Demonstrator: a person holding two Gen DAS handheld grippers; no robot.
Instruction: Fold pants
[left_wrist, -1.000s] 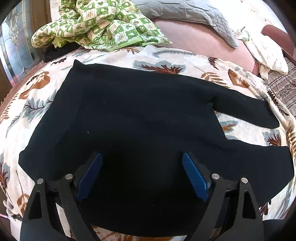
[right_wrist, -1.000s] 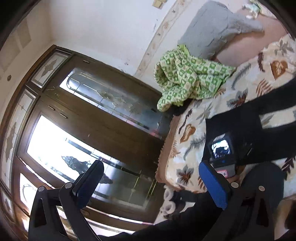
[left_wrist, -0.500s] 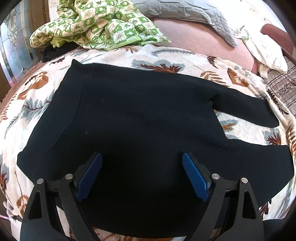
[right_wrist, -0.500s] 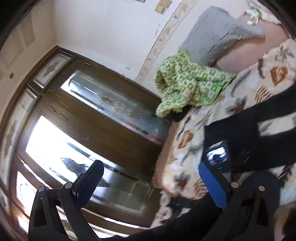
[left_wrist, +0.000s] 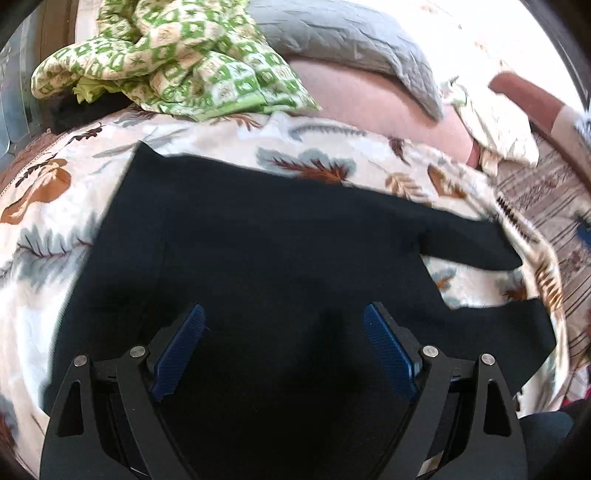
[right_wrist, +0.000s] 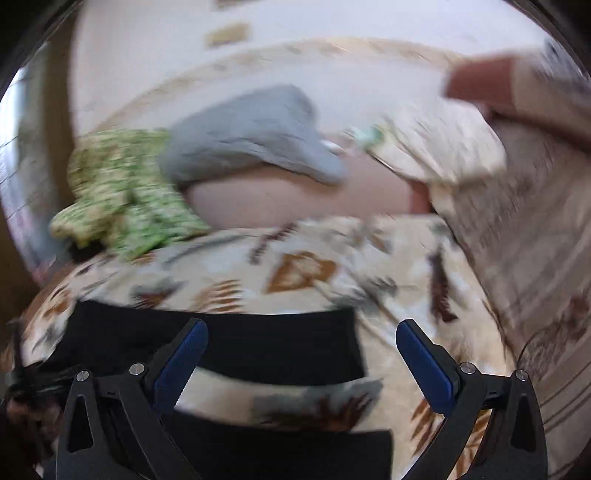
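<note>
Black pants (left_wrist: 266, 258) lie spread flat on a leaf-print bedspread (left_wrist: 48, 229), waist to the left, two legs running to the right. My left gripper (left_wrist: 284, 325) is open and empty, hovering over the seat of the pants. My right gripper (right_wrist: 301, 343) is open and empty above the leg ends (right_wrist: 258, 350), which show as two black bands with bedspread (right_wrist: 295, 273) between them. The right wrist view is blurred.
A green checked blanket (left_wrist: 166, 55) is bunched at the far left of the bed. A grey quilted pillow (left_wrist: 343, 40) and a pink one (left_wrist: 369, 99) lie behind it. A cream cloth (left_wrist: 495, 125) lies at the far right.
My right gripper has swung from facing the wooden glass doors to facing the bed and the pants' legs. My left gripper has shifted slightly over the pants.
</note>
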